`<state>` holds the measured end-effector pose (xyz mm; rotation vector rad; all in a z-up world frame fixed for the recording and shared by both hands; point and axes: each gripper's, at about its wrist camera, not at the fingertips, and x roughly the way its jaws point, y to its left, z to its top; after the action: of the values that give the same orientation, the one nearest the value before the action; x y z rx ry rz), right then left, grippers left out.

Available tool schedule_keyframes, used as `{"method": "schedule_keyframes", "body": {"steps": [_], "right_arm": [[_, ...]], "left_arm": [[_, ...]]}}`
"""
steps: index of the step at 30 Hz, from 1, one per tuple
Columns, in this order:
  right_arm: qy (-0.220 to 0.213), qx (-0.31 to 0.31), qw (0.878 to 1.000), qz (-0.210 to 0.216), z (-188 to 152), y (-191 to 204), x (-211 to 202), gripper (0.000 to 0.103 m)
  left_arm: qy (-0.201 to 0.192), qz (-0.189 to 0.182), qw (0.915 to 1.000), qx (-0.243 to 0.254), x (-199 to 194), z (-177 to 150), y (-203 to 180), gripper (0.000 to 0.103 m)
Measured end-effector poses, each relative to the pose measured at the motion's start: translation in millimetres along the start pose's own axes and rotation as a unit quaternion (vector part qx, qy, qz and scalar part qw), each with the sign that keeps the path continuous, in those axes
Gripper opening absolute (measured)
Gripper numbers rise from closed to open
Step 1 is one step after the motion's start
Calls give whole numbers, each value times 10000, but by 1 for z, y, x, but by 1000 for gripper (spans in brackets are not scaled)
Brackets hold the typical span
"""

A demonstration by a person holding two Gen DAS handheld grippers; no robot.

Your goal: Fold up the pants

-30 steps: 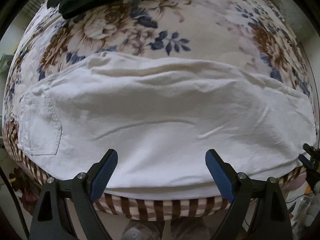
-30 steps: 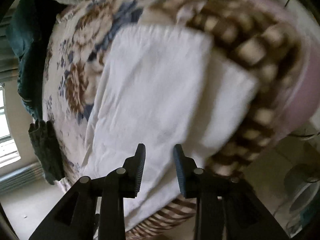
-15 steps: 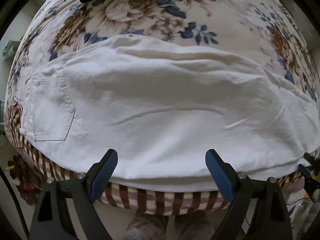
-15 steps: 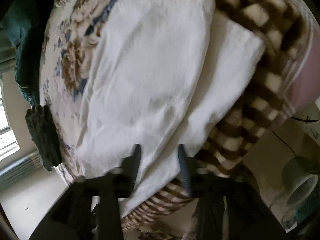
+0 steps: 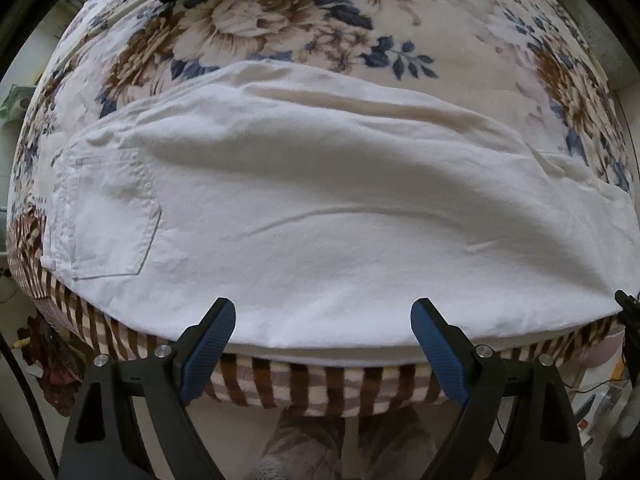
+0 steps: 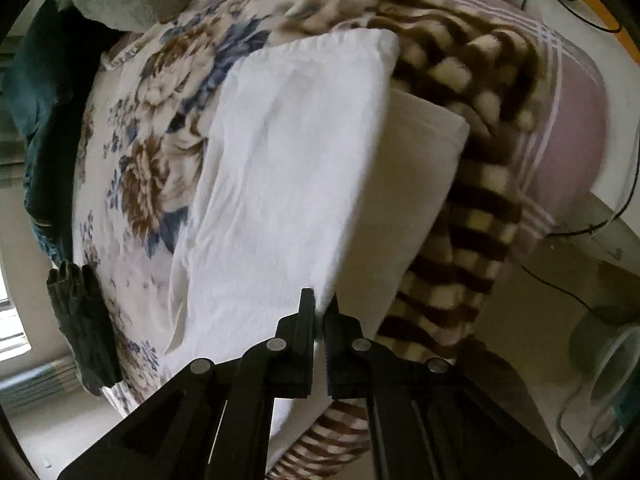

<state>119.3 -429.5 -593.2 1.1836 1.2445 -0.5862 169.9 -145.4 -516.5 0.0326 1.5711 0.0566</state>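
The right gripper (image 6: 320, 300) is pinching the soft white pants (image 5: 320, 216) hem while the left gripper (image 5: 323, 320) is hovering spread wide before the near edge.

**Your room around the bed**

You are working over a bed that is wearing a floral blanket (image 5: 304, 40) in brown and blue, with a brown-and-cream striped blanket (image 5: 304, 384) hanging over its near edge. A dark green garment (image 6: 44, 120) is lying along the far side, and another dark cloth (image 6: 80, 320) is draping off the corner. Under the blankets a pink sheet (image 6: 576, 136) is showing. Daylight is coming in through a window (image 6: 12, 320) at your left, above a white radiator (image 6: 40, 380). The pale floor (image 6: 60, 428) is catching that light. Black cables (image 6: 600, 220) are trailing across a white surface at your right.
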Motion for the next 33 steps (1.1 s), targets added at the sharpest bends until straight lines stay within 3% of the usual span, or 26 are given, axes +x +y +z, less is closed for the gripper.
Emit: {"method": "schedule_keyframes", "body": {"steps": [3,5,7,9,14,16,18,25,26,27,28,29,31,33], "right_arm": [[527,-93,9985,-133,8,-3,23,7],[761,-20,9970,148,4,-5,29,12],[934,-87,9943,503,-11,4,33,41],[1155,-158,9913,605,-35,13,47,48],[1568,-98,9854,656,-101,31,86,46],[1492,-128,9859,750,-127,41,93,30],[1400,-144,9872,752,-147,49,94,26],[1767,-538,9815,514,-202,85,120,25],[1737,-614,9820,422,-210,90,123,25],[1680,-649,9830,354,-214,94,124,25],[1621,-660,9841,291,-218,96,125,25],[1517,-645,9861,197,-222,97,125,25],[1380,-691,9880,23,-227,99,123,16],[1233,-770,9894,-50,-233,100,118,13]], "left_arm": [[66,-77,9998,-172,1,-6,14,90],[77,-98,9993,-344,1,-11,31,90],[89,-60,9977,-662,0,-19,58,90],[72,-124,9950,-989,0,-25,86,90],[-62,-57,9844,-1755,7,-39,174,90],[-76,116,9805,-1962,14,-40,211,90],[-81,150,9737,-2273,20,-43,249,90],[59,-590,9444,-3235,48,-44,350,85],[87,-704,9390,-3366,54,-43,363,81],[106,-838,9335,-3484,60,-41,375,61],[123,-913,9301,-3555,65,-41,382,34],[123,-899,9289,-3589,69,-42,395,27],[-76,-871,9327,-3498,68,-46,400,11],[-221,-801,9385,-3351,61,-44,399,10]]}}
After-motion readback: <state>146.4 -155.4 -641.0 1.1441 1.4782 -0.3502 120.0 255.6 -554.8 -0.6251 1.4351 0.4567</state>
